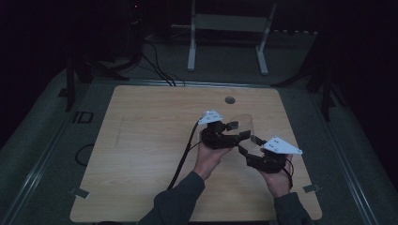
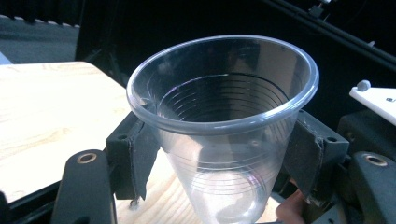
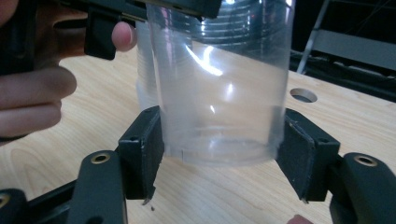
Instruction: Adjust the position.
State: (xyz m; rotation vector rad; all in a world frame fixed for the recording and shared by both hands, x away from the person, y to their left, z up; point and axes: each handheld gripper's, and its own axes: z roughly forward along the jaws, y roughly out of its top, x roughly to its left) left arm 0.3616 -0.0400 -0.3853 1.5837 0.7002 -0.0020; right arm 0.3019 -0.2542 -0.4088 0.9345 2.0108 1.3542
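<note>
Above the right half of the table (image 1: 141, 140), the cup (image 1: 244, 123) hangs in the air between my two grippers, upright and clear of the wood. My left gripper (image 2: 219, 154) is clamped on it just under the rim, one pad on each side of the wall. My right gripper (image 3: 219, 154) brackets the cup (image 3: 219, 93) near its base. Both pads sit right at the wall, but I cannot tell whether they press or only touch.

My main worry is the wall itself. The cup (image 2: 224, 93) is thin clear plastic, and a hard squeeze below the rim could buckle or crack it. It also tapers downward, so the left pads bear on a slope. If that grip eases, I expect the cup to slide down through them.

The two grippers could also work against each other. If both hold and I pull them apart or twist them unevenly, I think the cup would deform or snap free of one pair of pads. If the right one is not truly gripping, it could scrape down off the base, and the cup would tilt in the left pads.

A faint second outline shows behind the cup in the right gripper view. It may be another cup nested with this one, but I cannot say. If it is, it could drop loose onto the table.
</note>
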